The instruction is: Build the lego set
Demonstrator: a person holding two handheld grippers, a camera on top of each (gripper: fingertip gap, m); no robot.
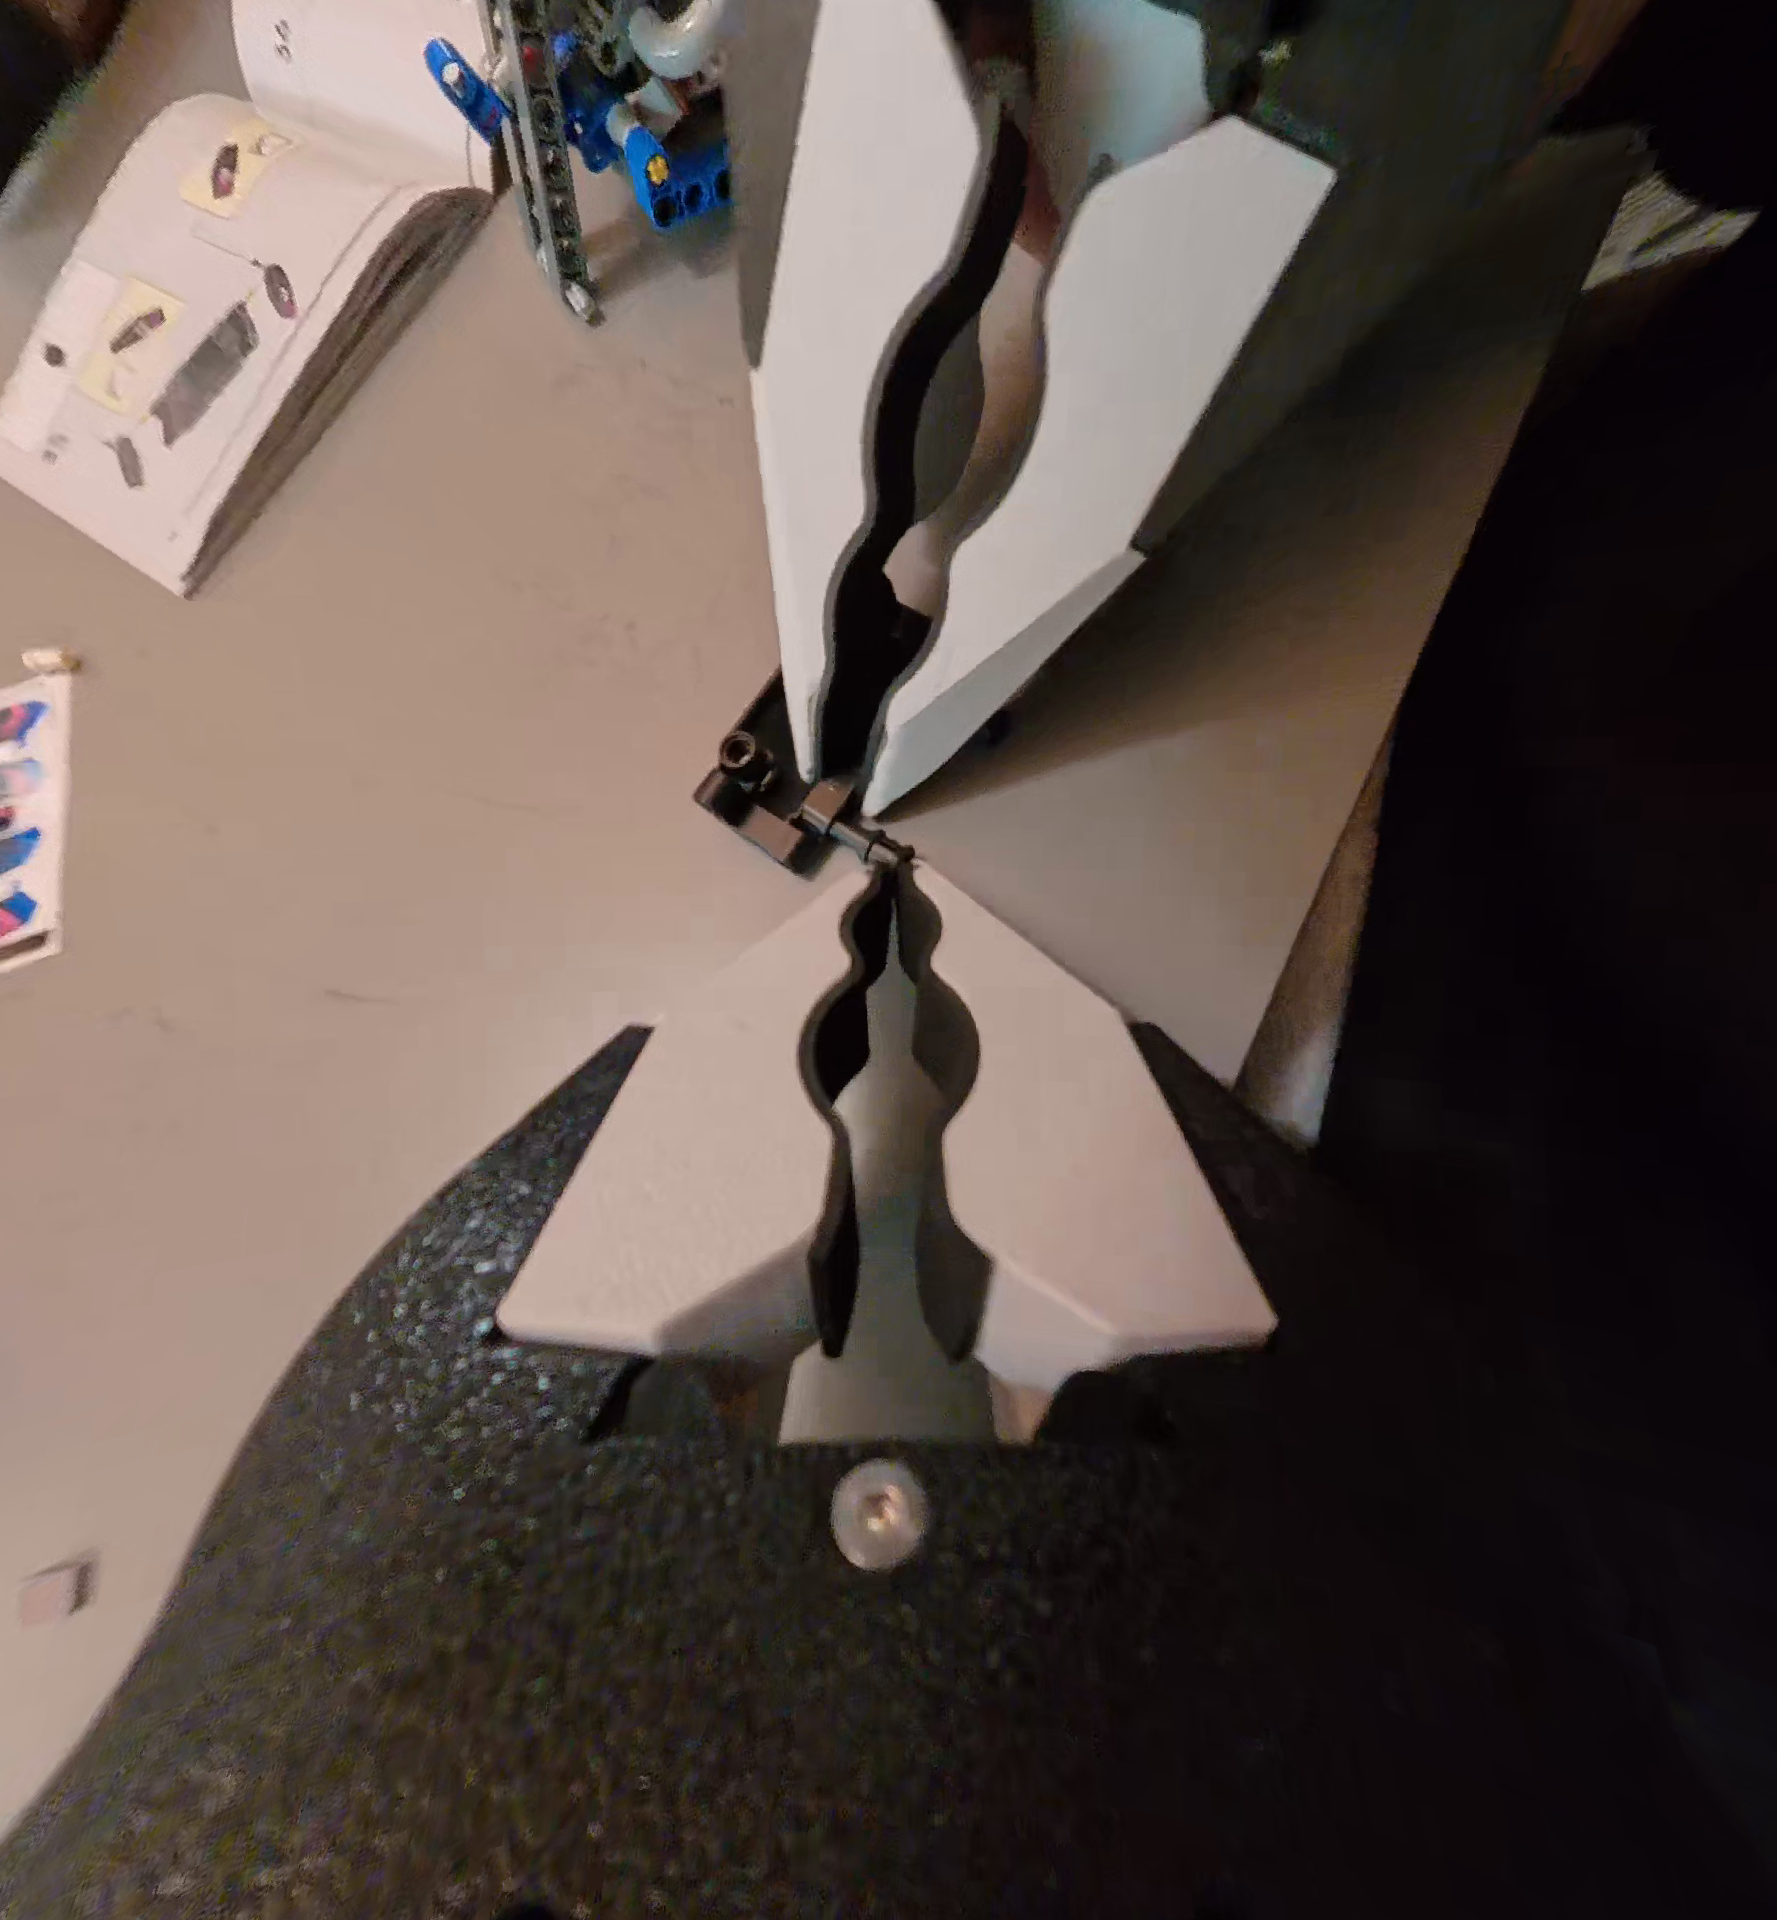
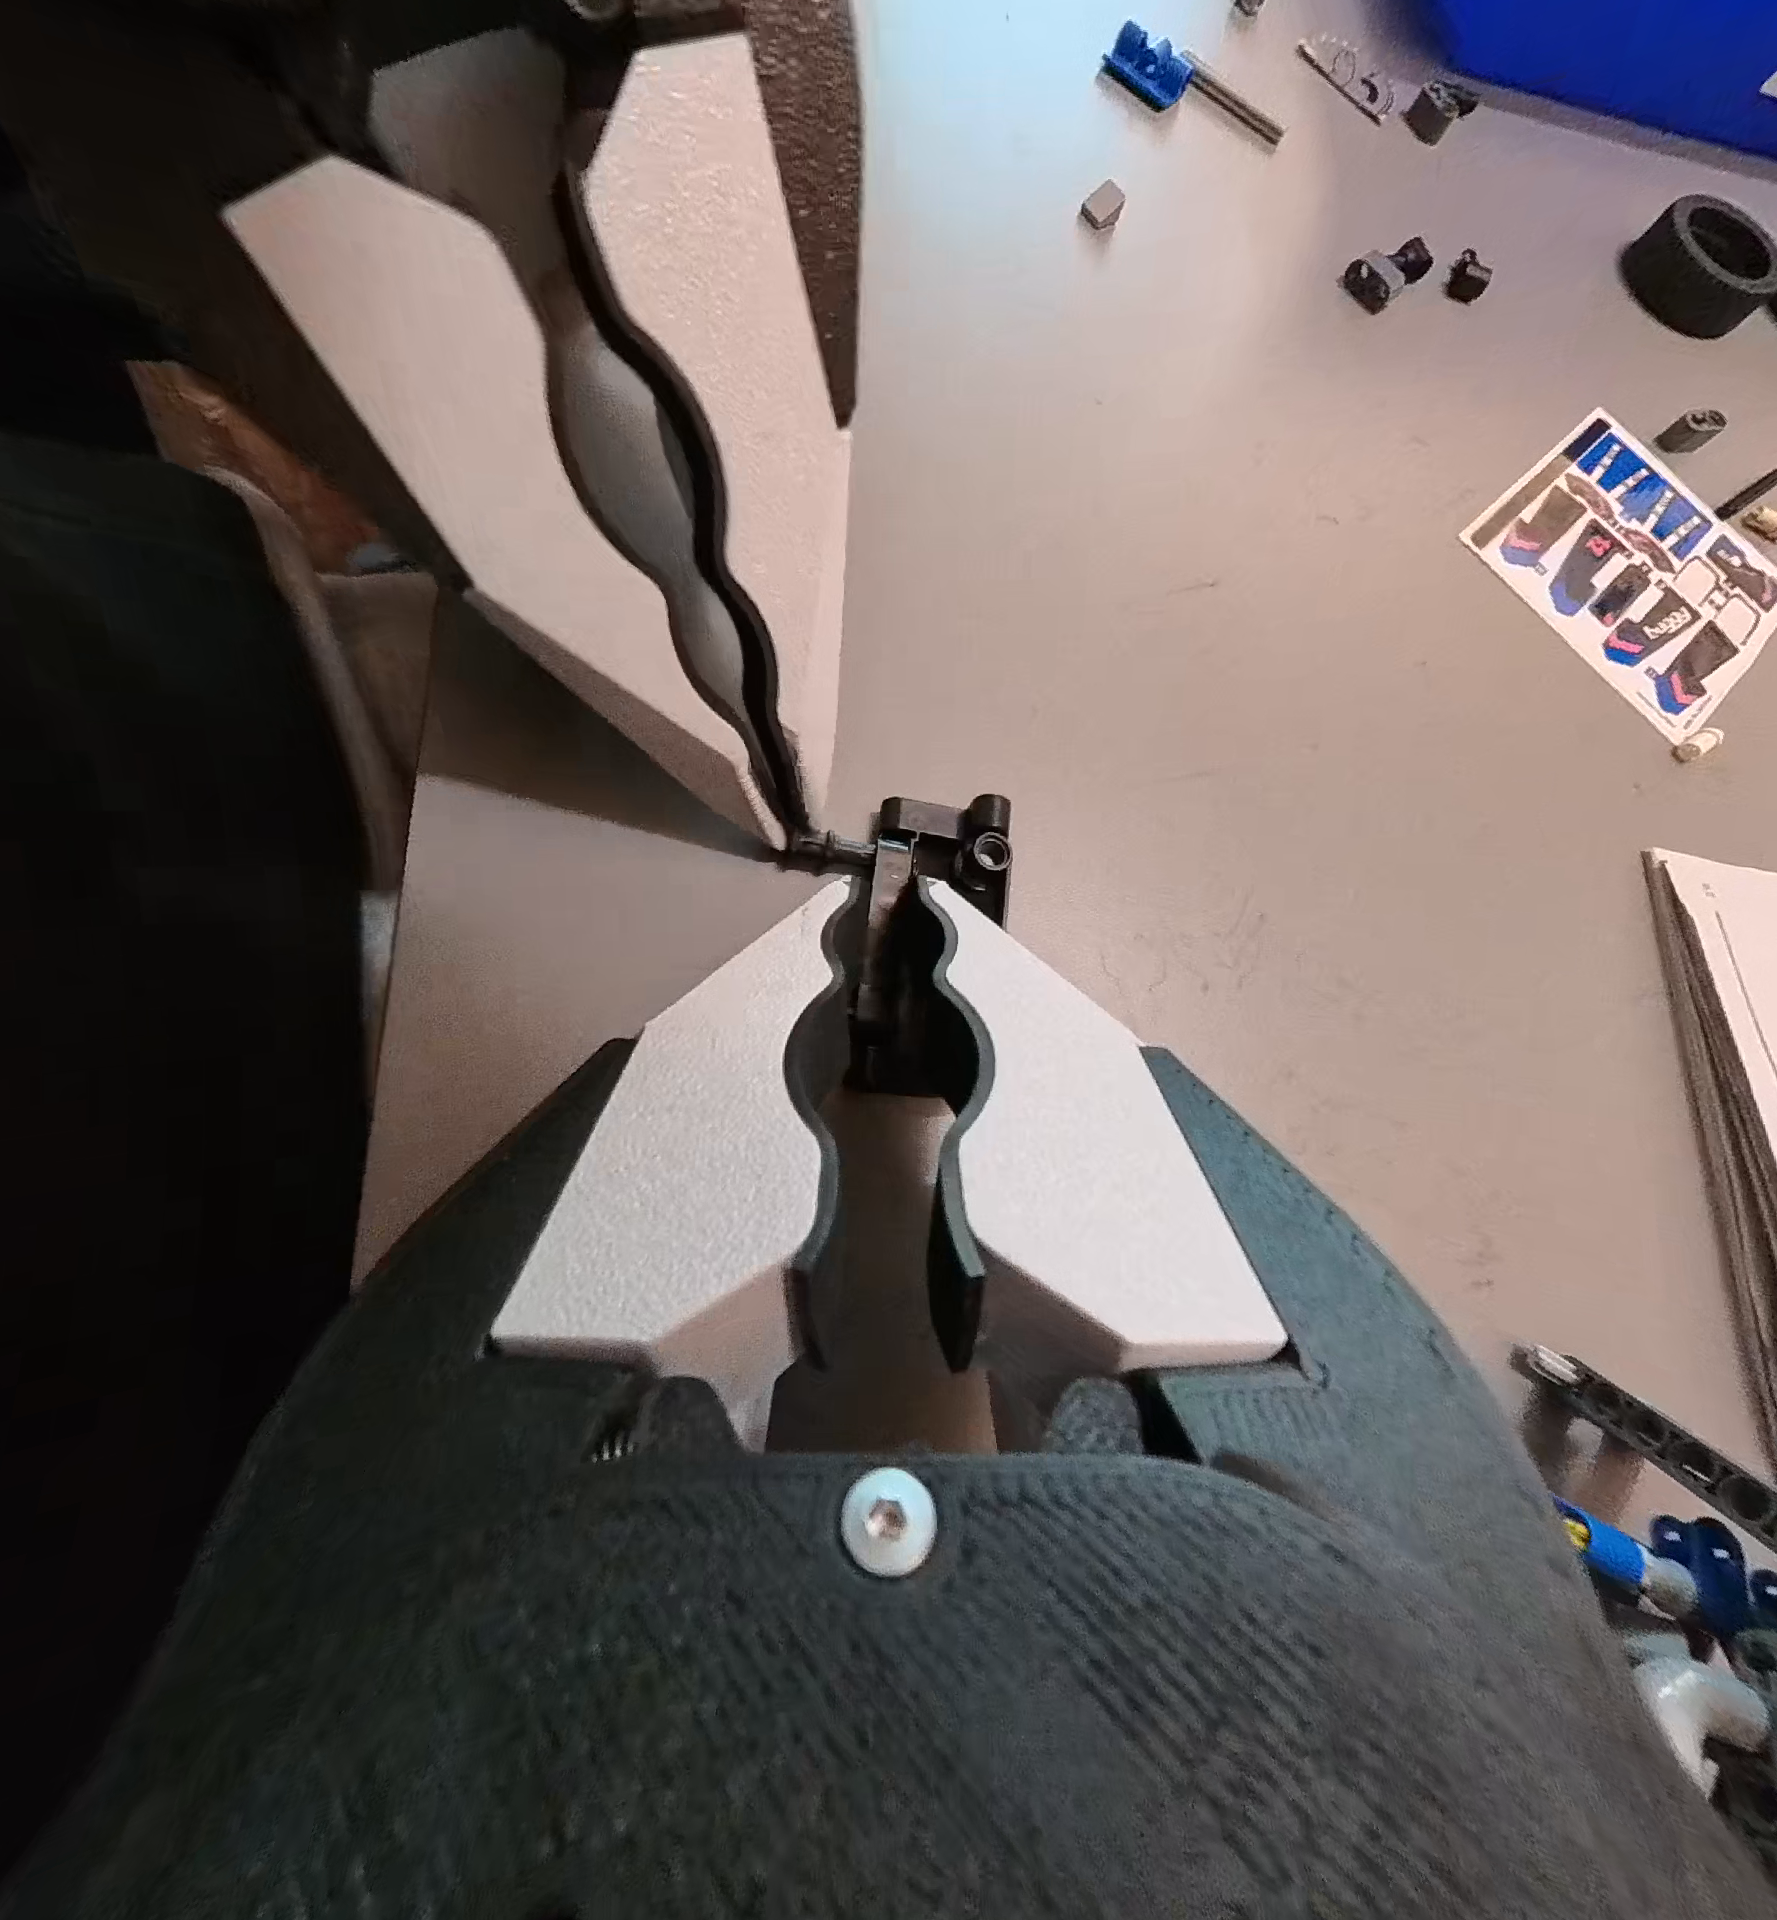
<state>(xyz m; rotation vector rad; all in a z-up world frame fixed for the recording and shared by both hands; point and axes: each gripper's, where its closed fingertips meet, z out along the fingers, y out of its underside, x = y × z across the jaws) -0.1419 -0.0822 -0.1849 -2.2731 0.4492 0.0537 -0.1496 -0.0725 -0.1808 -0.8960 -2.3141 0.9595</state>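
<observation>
Nearest the lens in each wrist view are that tool's own pale fingers on a dark speckled body. The left tongs point(image 1: 889, 868) are pressed together on the outer end of a small black pin point(image 1: 876, 844), and the right tongs point(image 2: 889, 883) pinch a black frame piece point(image 2: 941, 831) edge-on, its length running back between the fingers. Taking that frame piece as the landmark: the pin runs straight out of the frame's side to the left tongs, its inner end seated in or at a hole there; how deep cannot be told. A short open-ended black tube stands on the frame just beside the right fingertips. The grey worktop point(image 2: 1227, 831) lies below, and whether the frame rests on it cannot be told. Beyond the frame, well apart, lie a sticker sheet point(image 2: 1632, 577), an open instruction booklet point(image 1: 229, 343), a partly built blue and grey model point(image 1: 593, 114), black tyres point(image 2: 1705, 265) and scattered small parts. To handle this well, I judge the pin should stay in line with its hole, the frame held steady, any push made along the pin's axis, and the grip kept at the pin's very end.
</observation>
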